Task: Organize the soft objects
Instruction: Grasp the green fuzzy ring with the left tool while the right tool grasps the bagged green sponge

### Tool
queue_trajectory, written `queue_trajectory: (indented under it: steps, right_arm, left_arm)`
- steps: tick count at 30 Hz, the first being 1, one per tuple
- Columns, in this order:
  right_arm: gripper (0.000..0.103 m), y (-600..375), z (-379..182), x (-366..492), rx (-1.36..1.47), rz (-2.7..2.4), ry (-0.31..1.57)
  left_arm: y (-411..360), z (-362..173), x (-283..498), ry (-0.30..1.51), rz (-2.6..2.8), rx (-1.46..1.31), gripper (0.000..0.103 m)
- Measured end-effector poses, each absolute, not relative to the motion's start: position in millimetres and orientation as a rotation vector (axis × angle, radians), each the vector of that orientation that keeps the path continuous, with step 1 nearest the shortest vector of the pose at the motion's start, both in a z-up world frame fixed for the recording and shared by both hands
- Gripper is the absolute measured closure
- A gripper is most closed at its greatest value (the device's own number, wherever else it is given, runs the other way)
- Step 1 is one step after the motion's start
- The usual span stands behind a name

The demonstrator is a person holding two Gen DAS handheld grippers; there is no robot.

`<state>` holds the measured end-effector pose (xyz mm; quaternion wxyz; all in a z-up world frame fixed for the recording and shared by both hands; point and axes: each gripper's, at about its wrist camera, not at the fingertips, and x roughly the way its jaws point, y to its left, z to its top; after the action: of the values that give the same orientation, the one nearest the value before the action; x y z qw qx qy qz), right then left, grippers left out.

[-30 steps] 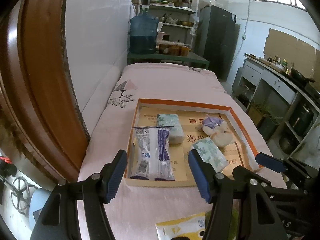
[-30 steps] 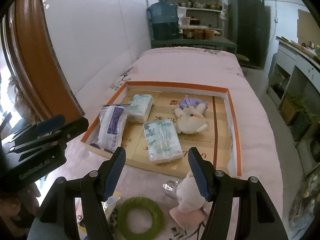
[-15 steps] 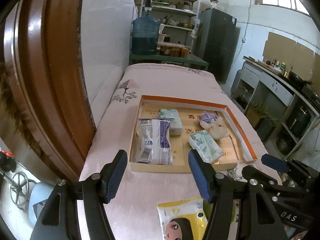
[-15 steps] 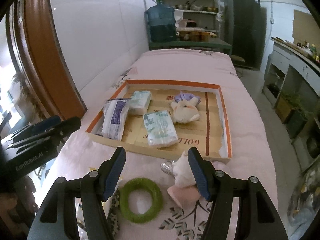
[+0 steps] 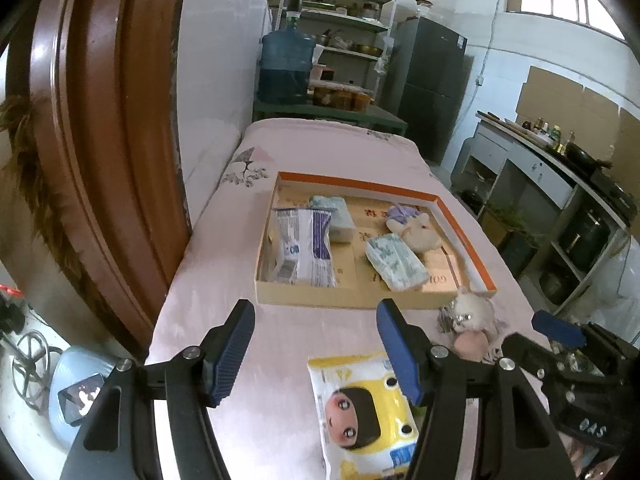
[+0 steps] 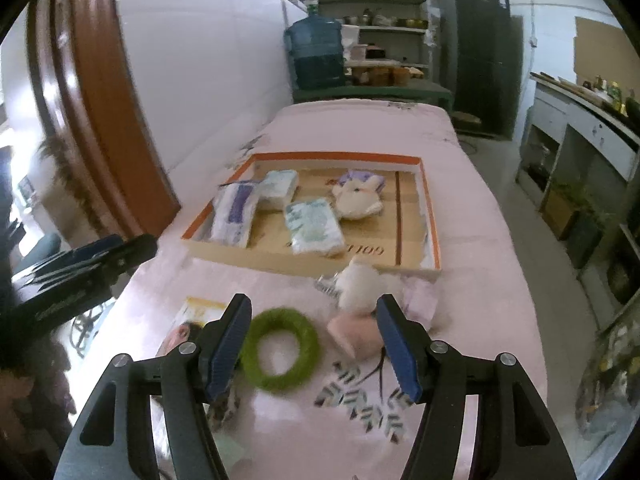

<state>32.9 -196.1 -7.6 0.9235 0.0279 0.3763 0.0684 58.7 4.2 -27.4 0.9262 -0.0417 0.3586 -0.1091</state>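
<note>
Four soft items are seen in the tray (image 6: 431, 216), three left on the bed (image 6: 472, 184), both grippers' jaws wide open, empty.

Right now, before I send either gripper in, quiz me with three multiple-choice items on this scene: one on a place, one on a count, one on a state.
1. Where does the green ring lie?
A. In the tray
B. On the pink cover in front of the tray
C. On the shelf

2. How many things lie in the orange-rimmed tray?
A. Two
B. Four
C. Six

3. How does the left gripper stand?
A. Open, holding nothing
B. Shut on the yellow pack
C. Shut on the plush

Answers:
1 B, the ring rests on the cover near the right gripper, outside the tray.
2 B, three wrapped packs and one plush rabbit.
3 A, its fingers stand wide apart above the yellow pack, which lies free.
</note>
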Motion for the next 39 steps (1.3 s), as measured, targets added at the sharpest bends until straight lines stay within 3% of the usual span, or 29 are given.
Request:
queue_trajectory:
  steps: [7,9,21,22,23,24,31,36,39]
  right_arm:
    - [0.035,-169.4,-19.0,-8.6,0.056,0.322,0.801]
    - [0.027,-158.5,-26.1,-19.1,0.041,0.396,0.826]
    - [0.027,-125.9,-74.1,-28.5,-0.121,0.531,0.925]
    - [0.028,-125.7,-76.2,-26.8,-0.116,0.538,0.930]
    - [0.042,-125.9,-77.1,-26.5,-0.114,0.540,0.935]
    - [0.048,-126.2,-77.8,-27.3,-0.112,0.541,0.940]
    - [0.052,-145.9,-69.5,-39.6,-0.054,0.520,0.935]
    - [0.052,-167.2,-59.3,-46.5,0.014,0.501,0.909]
    - [0.052,-175.5,-57.2,-45.7,0.035,0.487,0.901]
  left_arm:
    - [9.4,-37.4,46.3,0.757,-0.225,-0.094,0.040]
    - [12.0,-39.6,43.8,0.761,-0.223,-0.098,0.040]
    - [9.5,-44.8,37.5,0.780,-0.268,-0.124,0.040]
    - [3.7,-43.3,37.9,0.779,-0.283,-0.113,0.040]
    - [-0.4,-42.2,37.7,0.777,-0.294,-0.104,0.040]
    - [-8.2,-40.7,39.1,0.775,-0.317,-0.085,0.040]
    - [-80.2,-47.6,57.7,0.762,-0.518,0.126,0.041]
    - [-117.6,-78.9,78.5,0.837,-0.547,0.338,0.073]
    - [-119.1,-91.9,80.8,0.869,-0.574,0.388,0.077]
